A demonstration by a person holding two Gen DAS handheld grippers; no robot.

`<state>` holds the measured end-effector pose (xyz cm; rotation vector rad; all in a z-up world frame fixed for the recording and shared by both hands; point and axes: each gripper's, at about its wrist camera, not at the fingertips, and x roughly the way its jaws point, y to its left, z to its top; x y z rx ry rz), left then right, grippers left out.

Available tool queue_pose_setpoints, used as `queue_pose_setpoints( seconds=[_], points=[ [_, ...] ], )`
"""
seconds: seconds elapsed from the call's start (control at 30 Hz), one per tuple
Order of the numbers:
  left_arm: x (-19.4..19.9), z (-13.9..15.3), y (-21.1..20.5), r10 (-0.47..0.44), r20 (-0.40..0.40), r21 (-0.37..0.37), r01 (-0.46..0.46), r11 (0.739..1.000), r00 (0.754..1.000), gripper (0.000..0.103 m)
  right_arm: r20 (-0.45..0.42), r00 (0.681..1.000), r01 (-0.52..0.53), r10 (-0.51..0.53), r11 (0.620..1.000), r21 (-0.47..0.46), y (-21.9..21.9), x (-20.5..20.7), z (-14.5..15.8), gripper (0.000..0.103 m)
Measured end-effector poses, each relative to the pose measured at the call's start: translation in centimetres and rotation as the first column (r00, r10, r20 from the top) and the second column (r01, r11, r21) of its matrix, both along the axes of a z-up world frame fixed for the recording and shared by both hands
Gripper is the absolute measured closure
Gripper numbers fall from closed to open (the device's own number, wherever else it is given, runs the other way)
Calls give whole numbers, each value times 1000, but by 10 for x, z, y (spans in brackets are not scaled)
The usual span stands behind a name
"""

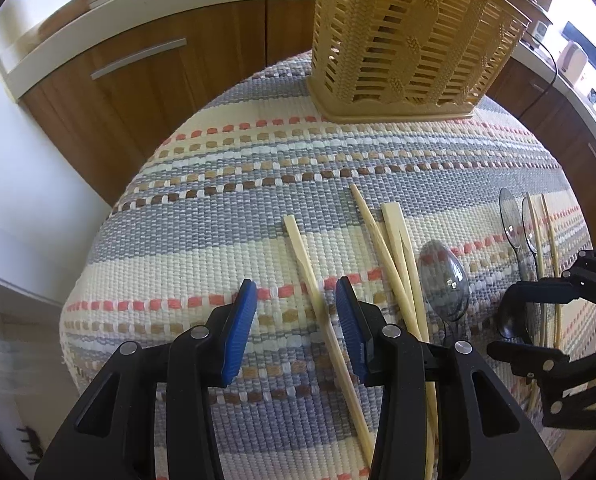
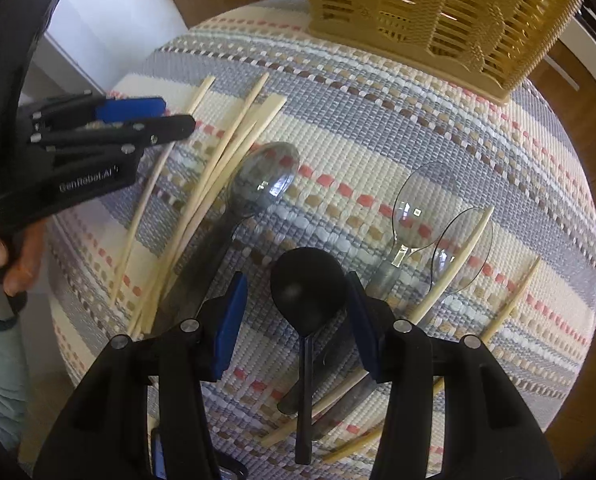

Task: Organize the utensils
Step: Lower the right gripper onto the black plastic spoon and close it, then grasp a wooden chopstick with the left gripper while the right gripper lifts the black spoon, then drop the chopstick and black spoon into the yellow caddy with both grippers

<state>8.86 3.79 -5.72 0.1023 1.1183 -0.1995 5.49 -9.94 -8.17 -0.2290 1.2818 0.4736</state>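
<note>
The worktop was covered by a striped woven cloth (image 1: 226, 184), and a tan slatted plastic utensil basket (image 1: 409, 40) stood upright at its far edge; everything else is placed relative to that basket.

The left tool (image 1: 296, 332) hovered well short of the basket with its blue-padded jaws spread wide and nothing between the pads. A single wooden chopstick (image 1: 321, 312) lay on the cloth under the gap, nearer the right-hand pad, not gripped. Just right of it lay a loose bundle of chopsticks (image 1: 397, 264), and beside those a smoky translucent plastic spoon (image 1: 445, 280), bowl toward the basket.

The right tool (image 2: 298, 324) was also open wide, on the near side of the cloth from the basket. A black plastic spoon (image 2: 307, 292) lay between its pads, bowl pointing at the basket, handle running back under the tool; whether the pads touched it could not be told. Farther toward the basket and to the right lay two clear plastic spoons (image 2: 421, 196) with a chopstick (image 2: 453, 264) across one of them.

In the right wrist view the left tool's black body bore white lettering that read roughly "GenRobot.AI" (image 2: 88, 182).
</note>
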Motion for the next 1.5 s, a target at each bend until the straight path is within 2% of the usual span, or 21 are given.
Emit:
queue_pose_setpoints(
  seconds=[0.1,0.17,0.23,0.33,0.5,0.57,0.63,0.7,0.87,1.0,1.2,1.33,1.5],
  points=[
    [2,-1,-2,5,-12,13,-5,1000,1000,64,20,1000,-23,24,998,-53,12,-3,-3,60],
    [3,-3,-6,6,-11,36,-6,999,1000,64,43,998,-32,37,995,-95,21,-7,-6,67],
    [2,-3,-11,5,-4,65,-4,998,1000,64,43,999,-29,33,996,-89,25,-13,-9,68],
    [1,-3,-20,6,-2,81,-6,997,1000,71,58,998,-26,31,996,-81,28,-18,-10,68],
    [-4,-1,-36,-25,10,122,24,992,1000,97,88,996,-11,14,999,-39,16,-24,-2,69],
    [-6,0,-41,-25,18,129,23,991,1000,99,102,995,-9,11,1000,-14,8,-26,2,69],
    [-7,2,-42,-27,25,98,24,995,999,99,125,992,-7,6,1000,10,3,-28,11,69],
    [-10,8,-39,-37,36,23,36,999,999,99,147,989,-5,1,999,32,-3,-32,21,69],
    [-28,34,-29,-17,134,-92,29,995,991,99,208,978,-18,-4,995,103,-18,-37,48,69],
    [-43,66,-28,-35,248,-135,71,988,968,99,250,968,-51,4,982,181,-28,-40,70,69],
    [-50,114,-34,-69,391,-169,145,975,918,99,309,951,-82,-12,954,290,-46,-43,103,69],
    [-47,142,-35,-46,473,-207,162,965,880,99,368,928,-90,-56,925,368,-59,-39,130,69],
    [-33,176,-33,10,573,-260,170,951,820,99,433,889,-76,-146,887,455,-87,-25,166,69]
  ],
)
